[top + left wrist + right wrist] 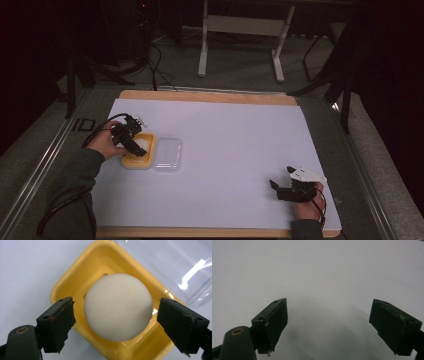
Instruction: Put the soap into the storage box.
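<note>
Left tool (116,316) spread wide around a white ball (118,307) in a yellow tray (65,282), near the table's left edge.

The left tool's two black, matte, rough-edged jaws stand released, one on each side of the smooth, round, chalky-white ball, with a gap on both sides and no contact. The ball sits in the middle of the glossy yellow plastic tray, rectangular with rounded corners. Just beside the tray, toward the table's centre, lies a clear plastic lid (167,155) of similar shape. Both rest on the pale white sheet (230,135) covering the wooden table (210,96). Well apart, near the table's front right corner, the right tool (328,322) hangs released above bare sheet.
</note>
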Demonstrator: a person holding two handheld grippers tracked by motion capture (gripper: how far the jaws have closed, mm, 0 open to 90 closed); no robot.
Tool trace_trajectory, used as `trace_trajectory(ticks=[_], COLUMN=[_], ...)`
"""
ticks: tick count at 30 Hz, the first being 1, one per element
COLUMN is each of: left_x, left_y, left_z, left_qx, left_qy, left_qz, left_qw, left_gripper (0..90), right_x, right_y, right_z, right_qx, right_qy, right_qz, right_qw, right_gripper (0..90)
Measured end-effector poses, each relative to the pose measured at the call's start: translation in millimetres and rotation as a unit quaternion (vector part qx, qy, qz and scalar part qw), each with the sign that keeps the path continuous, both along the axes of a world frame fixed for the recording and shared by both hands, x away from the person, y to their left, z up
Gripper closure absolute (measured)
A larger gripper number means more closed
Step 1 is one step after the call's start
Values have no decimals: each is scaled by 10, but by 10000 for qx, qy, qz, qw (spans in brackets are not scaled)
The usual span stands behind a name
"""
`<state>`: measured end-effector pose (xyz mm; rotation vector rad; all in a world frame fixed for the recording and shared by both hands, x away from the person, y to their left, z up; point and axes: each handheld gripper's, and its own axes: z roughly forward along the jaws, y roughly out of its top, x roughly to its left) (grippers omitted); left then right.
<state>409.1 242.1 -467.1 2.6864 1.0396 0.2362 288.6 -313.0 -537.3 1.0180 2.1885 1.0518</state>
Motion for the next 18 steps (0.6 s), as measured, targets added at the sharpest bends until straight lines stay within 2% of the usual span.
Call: trace_trajectory(ticks=[7,10,15,17,18], left_x=[-33,-71,-115,-159,-223], left_y=[-5,-26,-50,-77,-106], left_z=[153,240,305,333,351], left_qx=[-64,-118,-151,-121,-183], left_qy=[-120,-235,-312,-369,-447], left_qz=[-83,-192,-258,-354,-409], left_qw=[9999,9995,9991,9986,9980], left_gripper=[157,159,164,164,164], right_x=[0,0,0,0,3], right_y=[0,-1,-1,-1,-3], right_z=[0,0,0,0,0], right_qx=[2,7,7,9,12], right_qy=[1,-1,-1,1,17], right_qz=[-2,-2,-2,-3,0], right_qw=[10000,10000,10000,10000,10000], right_gripper=[151,151,151,151,151])
